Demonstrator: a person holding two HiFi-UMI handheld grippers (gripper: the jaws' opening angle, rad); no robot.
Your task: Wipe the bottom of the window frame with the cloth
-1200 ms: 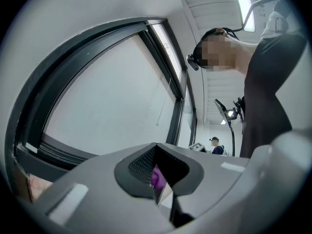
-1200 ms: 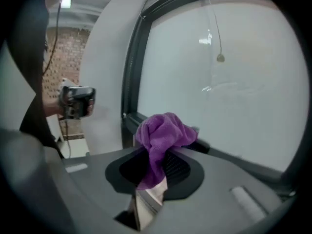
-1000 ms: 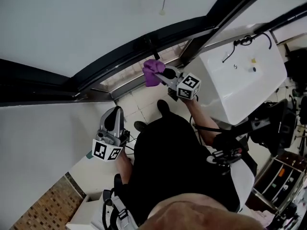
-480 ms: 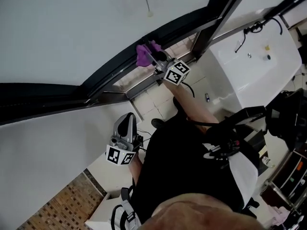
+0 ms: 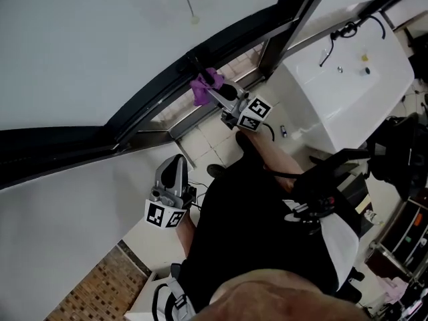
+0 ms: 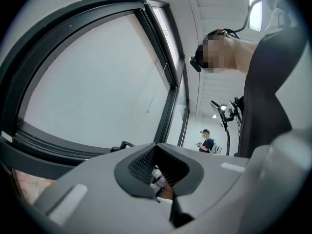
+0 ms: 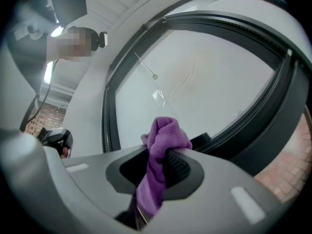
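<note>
The cloth (image 5: 203, 87) is purple and soft, bunched into a crumpled tuft with folds. It is pinched between the 2 jaws of the right gripper (image 5: 212, 93), and 1 end stands up past the jaw tips. It sits right at the lower rail of the dark window frame (image 5: 150, 105); contact with the rail cannot be told. In the right gripper view the cloth (image 7: 163, 145) fills the gap in the right gripper (image 7: 158, 168), with pale glass behind it. The left gripper (image 6: 158, 165) hangs low near the person's side, jaws together with nothing between them. A white sink (image 5: 354, 102) stands to the right; the small items in it are too small to tell.
</note>
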